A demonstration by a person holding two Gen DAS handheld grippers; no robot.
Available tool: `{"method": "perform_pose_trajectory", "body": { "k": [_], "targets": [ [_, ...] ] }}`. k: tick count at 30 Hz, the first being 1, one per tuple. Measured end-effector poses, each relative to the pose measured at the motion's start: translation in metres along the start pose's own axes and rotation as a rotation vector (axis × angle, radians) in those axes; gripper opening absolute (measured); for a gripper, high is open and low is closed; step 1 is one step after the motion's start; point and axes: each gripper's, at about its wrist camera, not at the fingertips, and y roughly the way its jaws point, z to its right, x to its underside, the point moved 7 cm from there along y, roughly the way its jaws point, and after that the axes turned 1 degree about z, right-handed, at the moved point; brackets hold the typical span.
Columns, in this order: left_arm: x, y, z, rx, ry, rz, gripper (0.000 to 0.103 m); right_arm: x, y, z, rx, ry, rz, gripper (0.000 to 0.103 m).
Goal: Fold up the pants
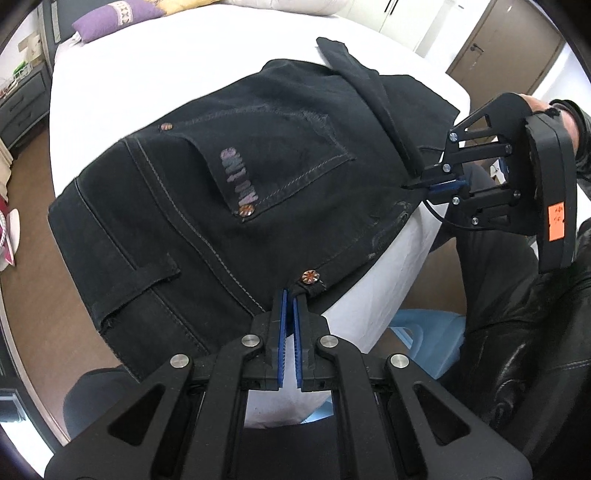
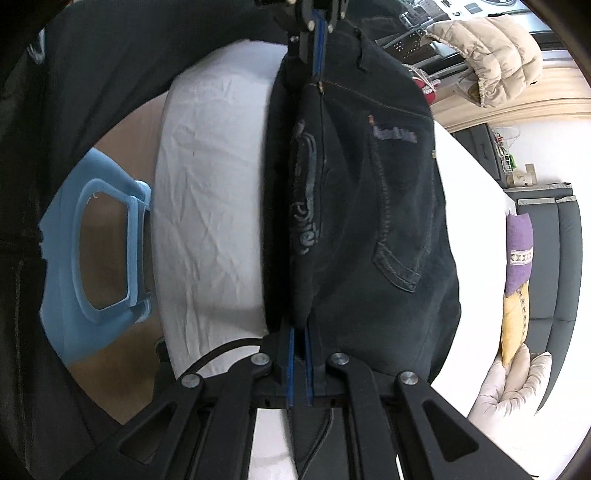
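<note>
Pinching the waistband edge of the black jeans [image 1: 229,192] at the bottom centre of the left wrist view, our left gripper [image 1: 290,299] has its blue pads [image 1: 282,332] closed to a thin slit on the cloth, just below a copper rivet [image 1: 308,277]. At the right edge of that view, our right gripper [image 1: 419,182] is clamped on another part of the jeans' near edge, where a dark strip of the denim runs up towards the top of the frame.

In the right wrist view, the right gripper [image 2: 300,332] sits at bottom centre with its jaws nearly together on a fold of the jeans [image 2: 369,221], which stretch straight up the frame to the left gripper [image 2: 318,79] at the top centre.

The jeans lie back-pocket up, partly on the white bed [image 1: 147,85]. A purple pillow [image 1: 114,18] rests at upper left in the left view, and a blue plastic stool [image 2: 99,251] stands at the left in the right view.
</note>
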Motion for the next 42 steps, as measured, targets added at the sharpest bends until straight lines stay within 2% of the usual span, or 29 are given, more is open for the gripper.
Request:
{"method": "perform_pose_trajectory", "body": {
  "k": [6, 8, 13, 15, 17, 20, 22, 27, 30, 32, 33, 35, 38, 40, 42],
  "targets": [
    [-0.001, -0.005, -0.004, 0.01, -0.003, 0.011, 0.008, -0.005, 0.005, -0.009, 0.026, 0.01, -0.021, 0.008],
    [-0.004, -0.018, -0.005, 0.022, -0.005, 0.028, 0.01, -0.005, 0.006, -0.01, 0.028, 0.02, -0.025, 0.008],
    [-0.012, -0.049, -0.014, -0.014, -0.005, 0.059, 0.013, -0.006, 0.007, -0.01, 0.033, 0.046, -0.027, 0.009],
    [-0.022, -0.054, -0.014, -0.018, -0.029, 0.1, 0.013, -0.007, 0.007, -0.009, 0.036, 0.059, -0.033, 0.009],
    [-0.038, -0.057, -0.008, 0.013, -0.059, 0.149, 0.013, -0.008, 0.009, -0.009, 0.037, 0.075, -0.039, 0.009],
    [-0.061, -0.043, 0.013, 0.062, -0.051, 0.178, 0.013, -0.009, 0.009, -0.008, 0.04, 0.105, -0.042, 0.009],
    [-0.072, -0.024, 0.022, 0.062, -0.061, 0.166, 0.013, -0.009, 0.009, -0.007, 0.039, 0.13, -0.039, 0.009],
    [-0.081, 0.044, 0.003, 0.048, -0.208, 0.068, 0.013, -0.008, 0.007, -0.002, 0.039, 0.22, -0.025, 0.011],
    [-0.092, 0.055, -0.003, 0.043, -0.238, 0.072, 0.012, -0.005, 0.001, 0.004, 0.052, 0.301, -0.009, 0.015],
    [-0.101, 0.058, -0.006, 0.015, -0.23, 0.061, 0.012, 0.0, -0.01, 0.007, 0.016, 0.395, 0.021, 0.043],
    [-0.105, 0.06, -0.009, -0.005, -0.22, 0.056, 0.012, 0.003, -0.019, 0.007, -0.025, 0.458, 0.049, 0.061],
    [-0.113, 0.066, -0.015, 0.006, -0.232, 0.052, 0.012, 0.012, -0.039, 0.005, -0.098, 0.568, 0.117, 0.062],
    [-0.116, 0.068, -0.021, 0.011, -0.251, 0.061, 0.012, 0.047, -0.068, 0.017, -0.25, 0.84, 0.21, 0.062],
    [-0.115, 0.071, -0.022, 0.002, -0.255, 0.071, 0.012, 0.077, -0.077, 0.038, -0.323, 1.03, 0.263, 0.062],
    [-0.11, 0.068, -0.022, -0.002, -0.269, 0.083, 0.012, 0.114, -0.081, 0.077, -0.342, 1.239, 0.335, 0.062]
  ]
}}
